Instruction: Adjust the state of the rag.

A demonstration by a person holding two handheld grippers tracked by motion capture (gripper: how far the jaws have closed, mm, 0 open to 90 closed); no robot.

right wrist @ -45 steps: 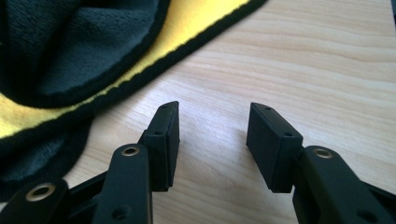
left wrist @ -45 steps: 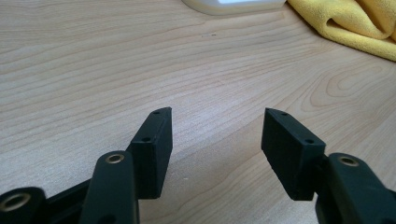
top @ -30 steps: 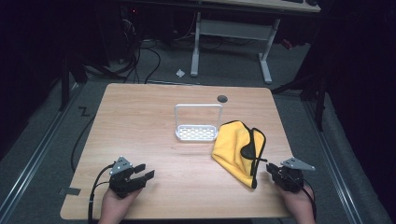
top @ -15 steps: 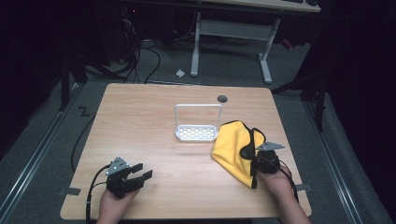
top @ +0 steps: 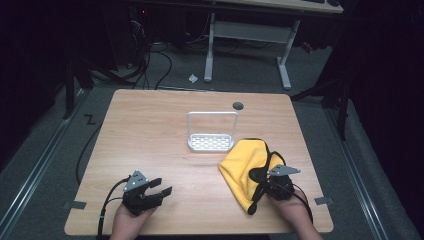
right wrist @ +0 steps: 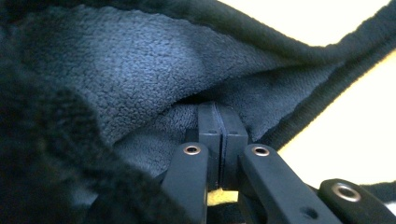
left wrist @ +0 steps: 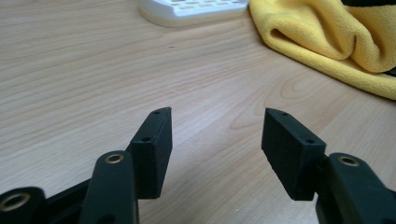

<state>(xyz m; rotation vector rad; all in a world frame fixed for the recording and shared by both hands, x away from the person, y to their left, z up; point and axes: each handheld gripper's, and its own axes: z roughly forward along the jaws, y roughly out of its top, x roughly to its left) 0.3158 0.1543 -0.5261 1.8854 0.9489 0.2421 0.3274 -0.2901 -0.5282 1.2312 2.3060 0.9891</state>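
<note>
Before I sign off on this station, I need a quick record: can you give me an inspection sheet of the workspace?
Surface: wooden table, dry, with a round dark grommet near the far edge.
Job's things: yellow cloth with dark side and trim, crumpled at the right; white rack behind it, apart.
Clutter: nothing seen on the table.
Grippers: left gripper open over bare wood, holding nothing, its jaws just opened wider; right gripper shut, tips buried in the cloth's dark fold.
Cables: one cable trails from the left gripper; floor cables beyond the table.
Surroundings: dark room, white desk frame behind.
</note>
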